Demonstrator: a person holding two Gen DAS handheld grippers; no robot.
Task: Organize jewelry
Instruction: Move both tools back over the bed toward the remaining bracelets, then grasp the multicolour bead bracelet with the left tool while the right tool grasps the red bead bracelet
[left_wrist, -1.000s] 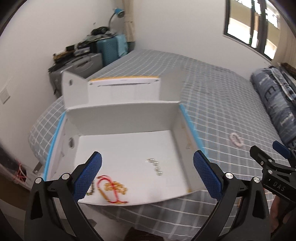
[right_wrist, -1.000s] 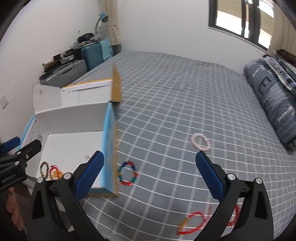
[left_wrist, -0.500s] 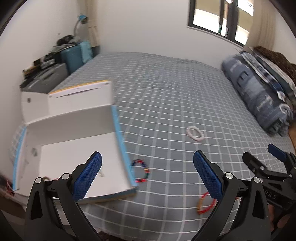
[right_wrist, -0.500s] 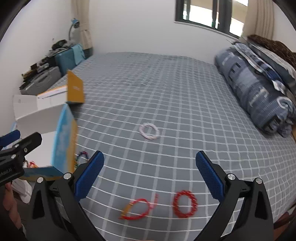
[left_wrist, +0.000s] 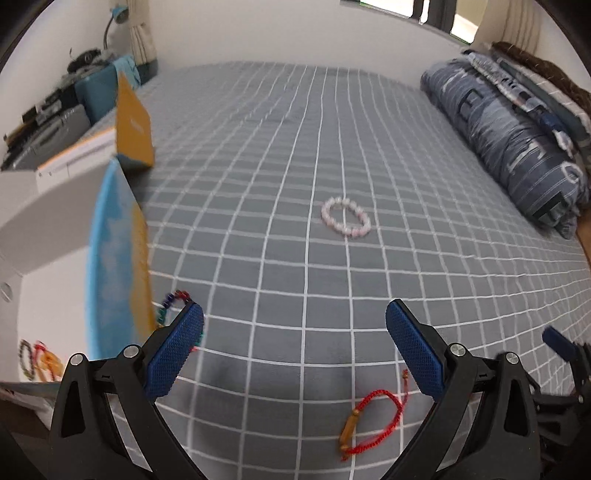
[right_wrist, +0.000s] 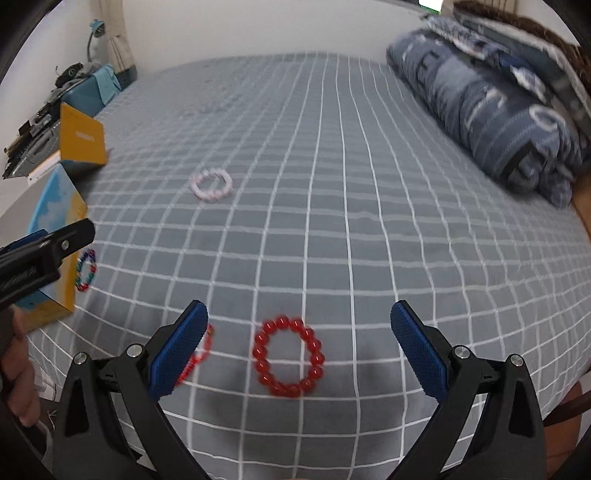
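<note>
My left gripper (left_wrist: 295, 350) is open and empty above the grey checked bed. A red string bracelet (left_wrist: 373, 421) lies just below its jaws, and a pink bead bracelet (left_wrist: 345, 216) lies farther ahead. A multicoloured bead bracelet (left_wrist: 173, 306) lies beside the open white box (left_wrist: 114, 258), which holds bracelets (left_wrist: 37, 360) at its near corner. My right gripper (right_wrist: 299, 350) is open and empty, with a red bead bracelet (right_wrist: 289, 361) between its fingers on the bed. The red string bracelet (right_wrist: 201, 350) shows behind its left finger. The pink bracelet (right_wrist: 211, 184) and multicoloured bracelet (right_wrist: 85, 269) also show there.
A folded blue quilt (left_wrist: 517, 140) lies along the bed's right side. Suitcases and clutter (left_wrist: 55, 114) stand past the box at the far left wall. The left gripper (right_wrist: 40, 258) reaches into the right wrist view at the left.
Both grippers have swung right, away from the box, and come lower toward the bed. The red bead bracelet now lies between the right fingers, the red string bracelet under the left gripper.
</note>
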